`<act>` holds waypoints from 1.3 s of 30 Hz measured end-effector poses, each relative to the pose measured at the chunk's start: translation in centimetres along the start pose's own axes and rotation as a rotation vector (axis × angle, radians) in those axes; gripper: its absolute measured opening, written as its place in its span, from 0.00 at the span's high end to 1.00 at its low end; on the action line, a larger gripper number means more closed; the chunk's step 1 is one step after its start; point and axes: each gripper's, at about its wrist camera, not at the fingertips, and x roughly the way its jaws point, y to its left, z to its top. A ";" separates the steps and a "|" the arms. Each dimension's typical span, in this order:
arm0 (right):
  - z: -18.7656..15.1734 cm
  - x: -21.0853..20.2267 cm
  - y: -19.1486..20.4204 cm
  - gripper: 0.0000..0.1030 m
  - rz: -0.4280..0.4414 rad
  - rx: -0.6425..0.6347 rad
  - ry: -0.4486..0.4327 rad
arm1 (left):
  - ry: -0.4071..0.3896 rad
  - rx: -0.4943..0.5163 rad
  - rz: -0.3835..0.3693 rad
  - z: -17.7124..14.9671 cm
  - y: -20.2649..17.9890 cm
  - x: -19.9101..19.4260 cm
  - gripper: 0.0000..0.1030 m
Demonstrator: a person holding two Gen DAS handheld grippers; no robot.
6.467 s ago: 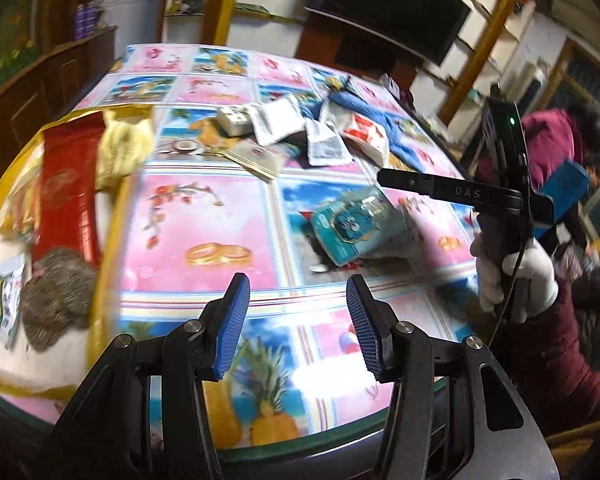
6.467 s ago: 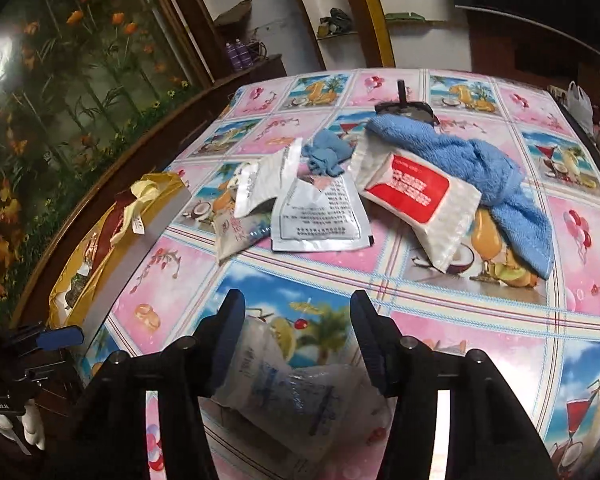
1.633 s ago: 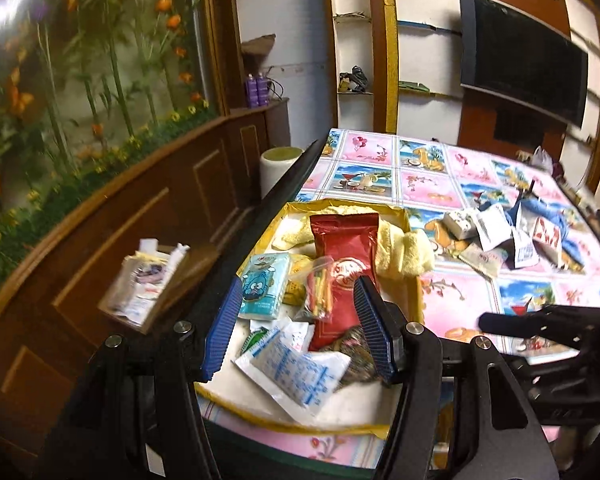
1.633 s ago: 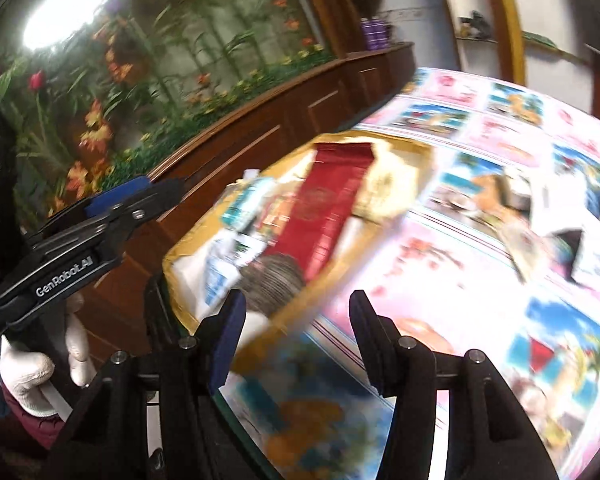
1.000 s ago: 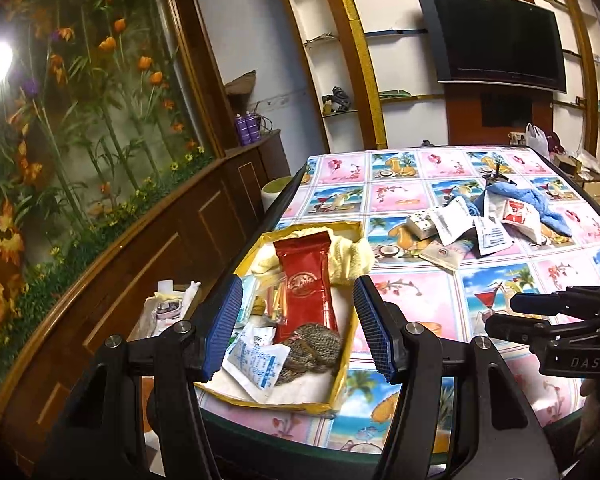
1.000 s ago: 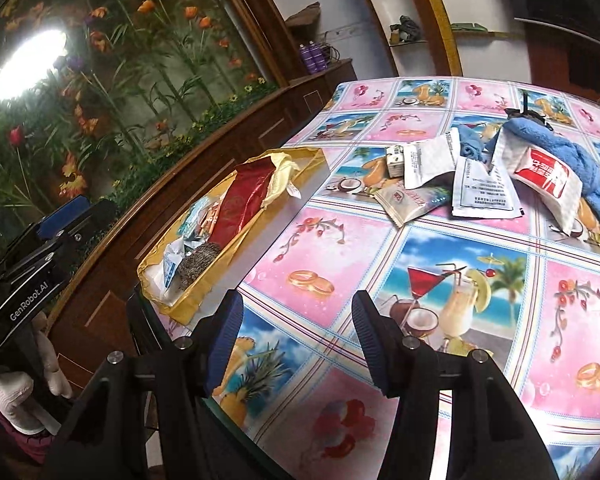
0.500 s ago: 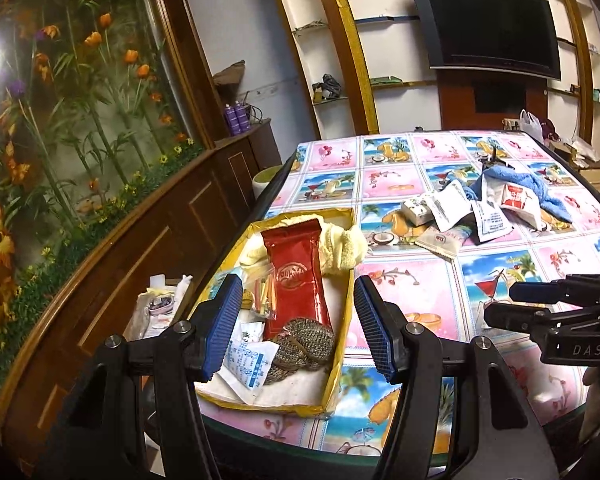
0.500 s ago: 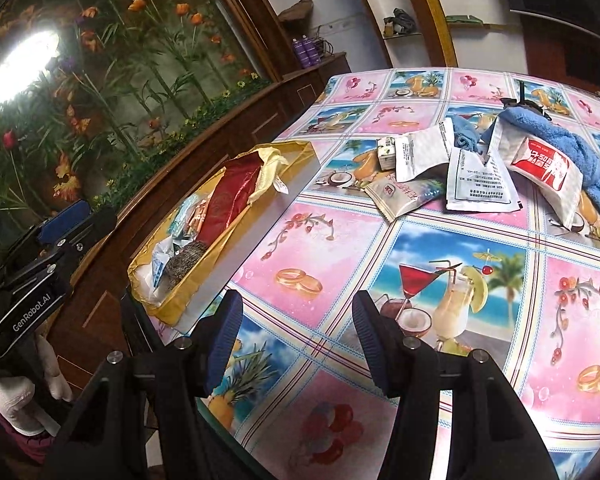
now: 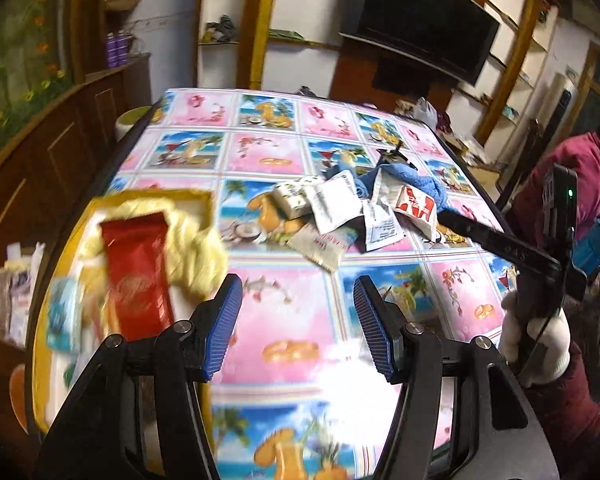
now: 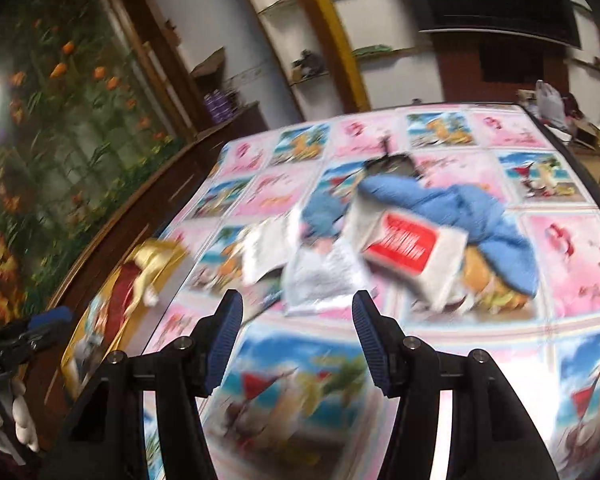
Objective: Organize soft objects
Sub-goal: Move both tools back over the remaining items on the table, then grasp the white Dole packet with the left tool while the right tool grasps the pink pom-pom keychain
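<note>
A yellow tray [image 9: 204, 200] at the table's left edge holds a red packet [image 9: 136, 268], a pale yellow cloth [image 9: 196, 248] and small packets. Farther along the table lies a pile: a blue towel [image 9: 416, 180], a white pouch with a red label [image 9: 416, 208], white sachets [image 9: 336, 208] and a small box [image 9: 292, 200]. My left gripper [image 9: 298, 324] hangs open and empty above the tablecloth, right of the tray. In the blurred right wrist view, my right gripper [image 10: 296, 340] is open and empty, facing the blue towel [image 10: 472, 216], the red-label pouch [image 10: 412, 248] and a white sachet [image 10: 324, 276].
The tablecloth [image 9: 292, 312] has pink and blue picture squares. A wooden cabinet [image 9: 40, 168] runs along the left side with a bundle of packets [image 9: 16, 292] on it. A gloved hand [image 9: 536, 344] holds the right gripper's body at the right. A person in maroon [image 9: 572, 172] sits beyond.
Both views have swung right, from the tray toward the pile. The tray has slid to the left edge of the left wrist view; the pile looms larger ahead of the right gripper.
</note>
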 end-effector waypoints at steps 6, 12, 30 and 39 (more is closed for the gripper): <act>1.2 1.9 -4.2 0.45 -0.009 0.075 -0.020 | 0.100 -0.090 -0.064 4.9 -0.4 7.2 0.43; 0.8 2.9 -7.4 0.45 0.062 0.244 0.061 | 0.070 -0.176 0.047 10.7 -0.1 15.7 0.44; 1.0 3.5 -8.3 0.44 0.049 0.274 0.085 | 0.270 -0.069 -0.192 4.4 -4.1 14.8 0.42; 0.5 3.9 -8.1 0.44 0.026 0.246 0.101 | 0.130 0.035 -0.167 -2.8 -4.8 7.6 0.40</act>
